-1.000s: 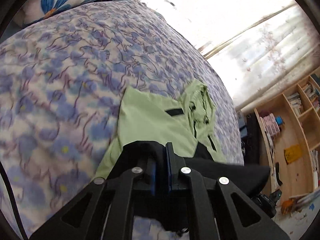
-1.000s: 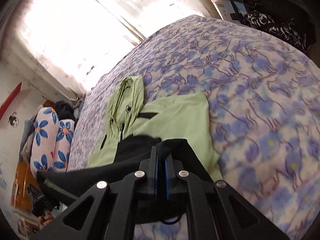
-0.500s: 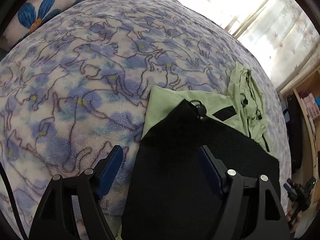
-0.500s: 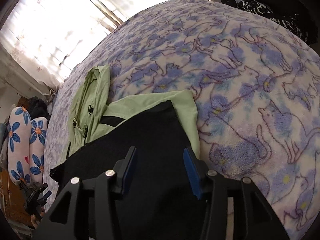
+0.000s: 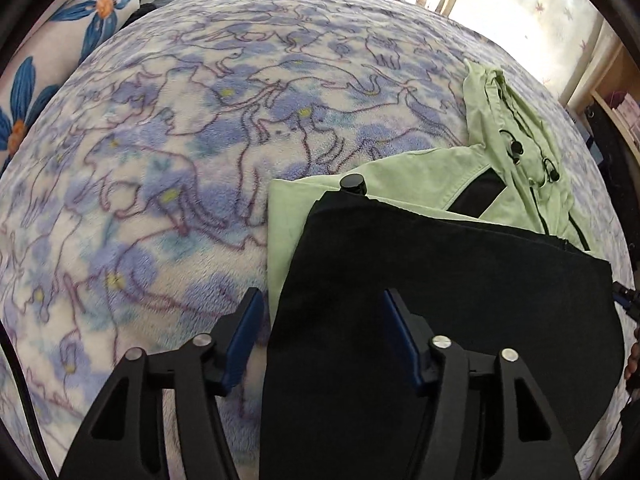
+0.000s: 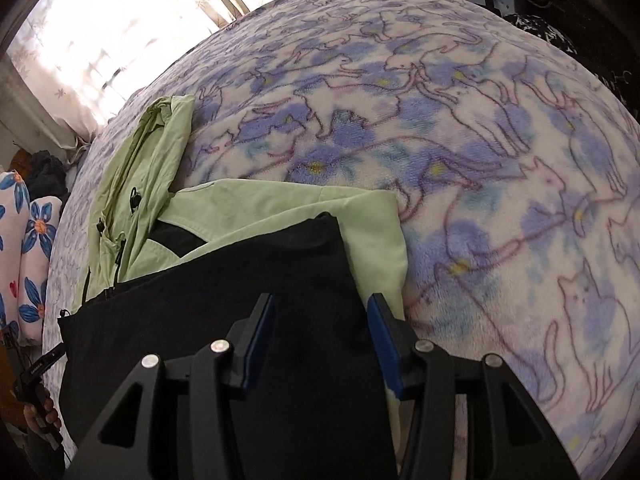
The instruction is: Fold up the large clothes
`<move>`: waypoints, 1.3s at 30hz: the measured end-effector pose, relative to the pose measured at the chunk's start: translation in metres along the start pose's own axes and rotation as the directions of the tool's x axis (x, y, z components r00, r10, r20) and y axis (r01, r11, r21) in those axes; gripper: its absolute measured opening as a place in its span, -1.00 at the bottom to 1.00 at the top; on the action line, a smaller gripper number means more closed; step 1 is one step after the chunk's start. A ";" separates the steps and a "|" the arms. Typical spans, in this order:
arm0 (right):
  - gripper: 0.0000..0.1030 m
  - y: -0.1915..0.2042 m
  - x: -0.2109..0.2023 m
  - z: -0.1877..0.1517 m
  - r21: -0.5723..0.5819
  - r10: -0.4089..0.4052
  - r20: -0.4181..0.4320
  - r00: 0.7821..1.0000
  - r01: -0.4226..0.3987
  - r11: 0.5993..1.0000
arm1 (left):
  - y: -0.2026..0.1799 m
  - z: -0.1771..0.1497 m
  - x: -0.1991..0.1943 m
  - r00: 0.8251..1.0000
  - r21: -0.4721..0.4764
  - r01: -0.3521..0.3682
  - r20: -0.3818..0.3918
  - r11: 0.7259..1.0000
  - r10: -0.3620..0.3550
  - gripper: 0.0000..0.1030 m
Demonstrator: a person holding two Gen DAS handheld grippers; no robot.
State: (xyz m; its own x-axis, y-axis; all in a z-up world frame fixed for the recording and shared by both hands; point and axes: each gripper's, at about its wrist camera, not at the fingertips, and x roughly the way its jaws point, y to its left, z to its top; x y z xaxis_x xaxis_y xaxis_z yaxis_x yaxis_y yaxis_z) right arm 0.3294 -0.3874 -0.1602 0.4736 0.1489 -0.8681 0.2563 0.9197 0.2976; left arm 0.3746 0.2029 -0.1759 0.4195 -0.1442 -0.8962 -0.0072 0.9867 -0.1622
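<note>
A light green jacket (image 5: pixel 400 176) (image 6: pixel 260 208) lies on the bed, its hood (image 5: pixel 504 120) (image 6: pixel 148 160) spread out toward the window. Its black part (image 5: pixel 440 280) (image 6: pixel 240 280) lies folded flat over the green part. My left gripper (image 5: pixel 322 320) points down over the black fabric's left edge. Its jaws are closing, the fabric lies under the gap, and the pads do not press on it. My right gripper (image 6: pixel 320 320) stands open over the black fabric's right edge, apart from the cloth.
The bed is covered by a fluffy blanket (image 5: pixel 160 140) (image 6: pixel 500 160) with blue cats. Blue-flowered pillows (image 5: pixel 60 52) (image 6: pixel 28 248) lie at the head. A bright curtained window (image 6: pixel 100 20), a wooden shelf (image 5: pixel 616 112) and dark clothes (image 6: pixel 560 20) edge the bed.
Both grippers were shut on the raised black fabric; they opened and let it go. It now lies flat over the green part, and both grippers have sunk closer to the bed.
</note>
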 end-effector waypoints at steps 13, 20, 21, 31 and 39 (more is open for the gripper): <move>-0.09 0.011 0.019 0.009 -0.083 0.002 0.000 1.000 -0.002 0.997 | -0.017 0.015 0.019 0.998 0.066 -0.054 0.033 0.996 0.052 -0.68; -0.81 0.021 -0.004 -0.006 -0.149 -0.052 0.095 0.994 0.066 0.987 | -0.019 0.004 -0.006 0.991 0.061 -0.066 0.122 0.996 0.058 -0.88; -0.82 0.021 -0.008 -0.007 -0.152 -0.051 0.109 0.993 0.067 0.986 | -0.017 0.004 -0.010 0.990 0.048 -0.059 0.130 0.997 0.052 -0.89; -0.84 0.047 -0.046 0.010 -0.166 -0.094 0.299 0.950 0.149 0.975 | -0.013 0.033 -0.044 0.942 -0.072 -0.214 0.250 0.974 0.225 -0.96; -0.84 0.056 -0.025 0.020 -0.185 -0.113 0.257 0.960 0.163 0.969 | 0.004 0.044 -0.004 0.993 -0.066 -0.081 0.080 0.995 0.086 -0.75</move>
State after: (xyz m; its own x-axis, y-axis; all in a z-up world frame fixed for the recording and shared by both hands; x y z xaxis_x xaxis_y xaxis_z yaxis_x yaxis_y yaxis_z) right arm 0.3486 -0.3471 -0.1143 0.6423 -0.0540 -0.7646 0.1697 0.9828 0.0731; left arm 0.4128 0.2103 -0.1546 0.4886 -0.0526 -0.8709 -0.1009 0.9881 -0.1162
